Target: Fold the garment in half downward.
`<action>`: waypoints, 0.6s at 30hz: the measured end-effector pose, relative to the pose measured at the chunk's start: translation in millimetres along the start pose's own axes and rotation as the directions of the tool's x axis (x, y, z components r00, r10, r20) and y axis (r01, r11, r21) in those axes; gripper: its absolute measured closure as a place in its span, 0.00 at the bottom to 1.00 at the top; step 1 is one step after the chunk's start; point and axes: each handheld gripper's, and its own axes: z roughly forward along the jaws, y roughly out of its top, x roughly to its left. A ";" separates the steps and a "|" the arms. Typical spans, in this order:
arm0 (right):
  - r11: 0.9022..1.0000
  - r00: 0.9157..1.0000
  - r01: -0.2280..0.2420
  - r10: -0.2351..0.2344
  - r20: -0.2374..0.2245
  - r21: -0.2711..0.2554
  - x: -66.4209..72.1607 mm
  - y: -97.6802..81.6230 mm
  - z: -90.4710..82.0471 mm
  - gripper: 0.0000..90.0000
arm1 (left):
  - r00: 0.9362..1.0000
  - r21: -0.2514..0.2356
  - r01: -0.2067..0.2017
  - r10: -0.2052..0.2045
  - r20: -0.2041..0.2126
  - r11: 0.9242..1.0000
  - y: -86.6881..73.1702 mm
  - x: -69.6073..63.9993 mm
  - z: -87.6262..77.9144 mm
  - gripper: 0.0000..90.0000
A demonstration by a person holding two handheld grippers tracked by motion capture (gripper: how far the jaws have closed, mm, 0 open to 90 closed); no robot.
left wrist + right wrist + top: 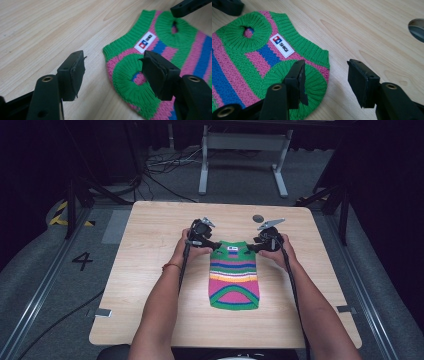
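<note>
A small knitted sweater, striped green, pink, blue and yellow, lies flat on the wooden table with its neck end away from the person. My left gripper is at its far left corner. In the left gripper view the sweater has its left armhole ring between the open jaws of my left gripper, the pads clear of the knit. My right gripper is at the far right corner. In the right gripper view its jaws stand open, one above the green armhole of the sweater, one above bare wood.
A white label sits at the neckline, between the two armholes. A dark round hole is in the tabletop just beyond the right gripper. Behind the table, a white metal frame and loose cables stand on the grey floor.
</note>
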 end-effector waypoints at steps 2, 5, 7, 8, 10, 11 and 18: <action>1.000 1.000 -0.008 0.008 -0.006 -0.012 0.1 -0.1 3.3 0.57 | 1.000 0.006 0.005 -0.005 0.005 1.000 -0.3 -0.7 5.9 0.41; 1.000 1.000 -0.001 0.001 -0.014 -0.008 -0.2 -0.2 5.4 0.58 | 1.000 0.015 0.012 -0.012 0.017 1.000 -3.7 1.6 10.1 0.44; 1.000 1.000 -0.006 0.007 -0.030 0.009 -0.4 -1.7 9.2 0.57 | 1.000 0.033 0.017 -0.017 0.004 0.999 -7.3 3.8 13.2 0.44; 1.000 1.000 0.000 0.001 -0.029 0.020 -0.4 -2.7 11.6 0.56 | 0.999 0.028 0.038 -0.038 0.005 0.999 -9.4 4.5 13.9 0.43; 0.999 0.999 -0.020 0.021 -0.041 0.026 -1.2 -5.5 14.9 0.54 | 0.997 0.006 0.073 -0.073 0.010 0.997 -12.9 7.7 14.4 0.42; 0.999 0.999 -0.031 0.032 -0.039 0.019 -2.2 -6.2 15.4 0.54 | 0.996 -0.005 0.090 -0.090 0.005 0.996 -13.9 8.0 14.5 0.42; 0.999 0.997 -0.040 0.040 -0.067 0.002 -1.4 -9.3 15.0 0.66 | 0.997 -0.038 0.061 -0.063 -0.051 0.997 -14.9 -0.6 20.3 0.42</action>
